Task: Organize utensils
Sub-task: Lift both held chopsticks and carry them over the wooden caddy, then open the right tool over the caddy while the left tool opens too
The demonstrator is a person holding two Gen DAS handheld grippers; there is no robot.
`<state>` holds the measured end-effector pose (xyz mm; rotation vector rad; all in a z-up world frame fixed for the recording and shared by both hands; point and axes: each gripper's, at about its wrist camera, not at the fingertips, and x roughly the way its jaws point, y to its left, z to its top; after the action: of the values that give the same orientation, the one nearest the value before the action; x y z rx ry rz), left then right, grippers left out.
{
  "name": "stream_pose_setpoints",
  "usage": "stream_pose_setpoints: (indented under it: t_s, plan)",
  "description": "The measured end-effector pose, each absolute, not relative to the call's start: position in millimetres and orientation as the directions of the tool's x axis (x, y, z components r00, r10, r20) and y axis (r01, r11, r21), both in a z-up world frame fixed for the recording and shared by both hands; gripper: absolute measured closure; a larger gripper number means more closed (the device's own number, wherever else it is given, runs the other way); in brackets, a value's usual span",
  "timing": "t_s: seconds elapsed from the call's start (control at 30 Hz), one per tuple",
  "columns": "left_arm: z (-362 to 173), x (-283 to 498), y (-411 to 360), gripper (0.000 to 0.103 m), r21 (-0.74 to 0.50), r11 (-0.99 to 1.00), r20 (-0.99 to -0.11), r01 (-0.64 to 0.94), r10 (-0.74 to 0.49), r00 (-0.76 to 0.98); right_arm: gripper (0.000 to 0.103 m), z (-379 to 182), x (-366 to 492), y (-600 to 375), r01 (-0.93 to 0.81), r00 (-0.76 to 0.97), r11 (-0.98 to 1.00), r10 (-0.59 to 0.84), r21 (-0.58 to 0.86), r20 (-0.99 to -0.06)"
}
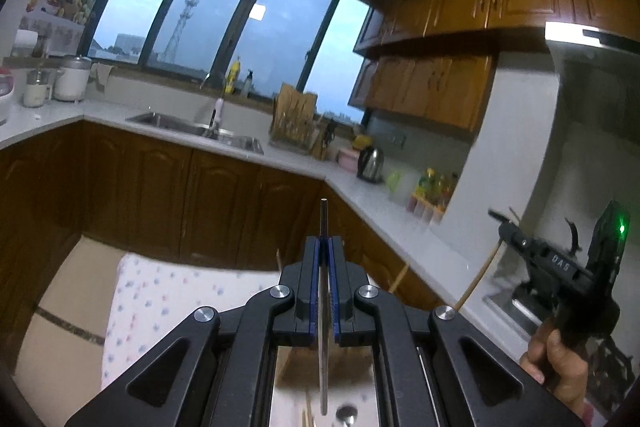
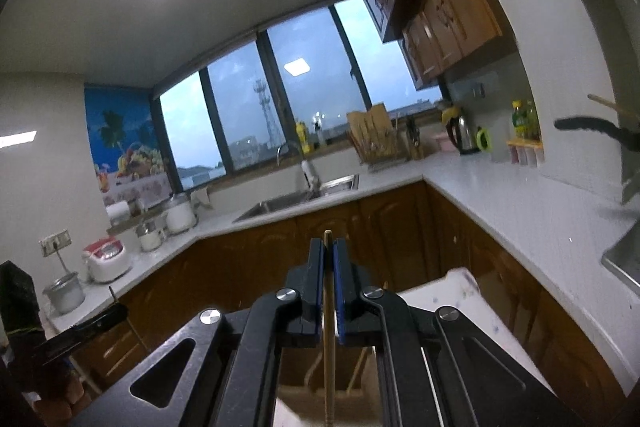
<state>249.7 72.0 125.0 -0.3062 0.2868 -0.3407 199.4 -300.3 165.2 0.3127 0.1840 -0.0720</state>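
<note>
My left gripper [image 1: 324, 239] is shut on a thin metal utensil [image 1: 323, 327] seen edge-on, whose end pokes up past the fingertips; what kind it is I cannot tell. A spoon bowl [image 1: 346, 415] shows at the bottom edge. My right gripper [image 2: 328, 241] is shut on a wooden chopstick [image 2: 329, 327] that runs between its blue pads. In the left wrist view the right gripper [image 1: 497, 215] hangs at the right, held by a hand [image 1: 554, 359], the chopstick [image 1: 478, 281] slanting down from it. The left gripper [image 2: 114, 309] shows dimly at the left of the right wrist view.
A table with a flowered cloth [image 1: 160, 299] lies below both grippers, a cardboard box [image 1: 56, 307] beside it. White counters [image 2: 520, 211] wrap the room, bearing a sink [image 1: 192, 125], a dish rack [image 1: 294, 119], a kettle [image 1: 370, 163], bottles [image 1: 434, 189] and a rice cooker [image 2: 106, 261].
</note>
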Motion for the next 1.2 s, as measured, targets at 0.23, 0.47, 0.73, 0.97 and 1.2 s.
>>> stream_pose_setpoints:
  t_s: [0.23,0.47,0.73,0.97,1.2]
  plan:
    - [98.9,299.0,53.9,0.101,-0.322,0.913,-0.164,0.251,-0.314,0.935,0.099,164.7,244.8,-310.2,0.109,0.984,0.949,-0.061,0.297,-0.164]
    - [53.5,335.7,25.6,0.101,-0.314,0.925,-0.17,0.214,-0.277,0.946,0.099,140.2,265.7,-314.4,0.129,0.982,0.948,-0.081,0.29,-0.171]
    - [2.4,365.3,-5.4,0.101,-0.322,0.925,-0.214,0.199,-0.276,0.937,0.098,101.3,275.5,-316.8,0.154,0.974,0.941,-0.093,0.3,-0.207]
    - [-15.9,388.5,-12.9,0.1,-0.32,0.927,-0.299,0.195,-0.294,0.908,0.098,72.0,281.2,-317.5,0.167,0.959,0.929,-0.076,0.331,-0.272]
    - [3.9,401.2,-5.1,0.099,-0.308,0.933,-0.335,0.188,-0.291,0.896,0.098,66.1,284.5,-320.5,0.17,0.949,0.925,-0.061,0.34,-0.308]
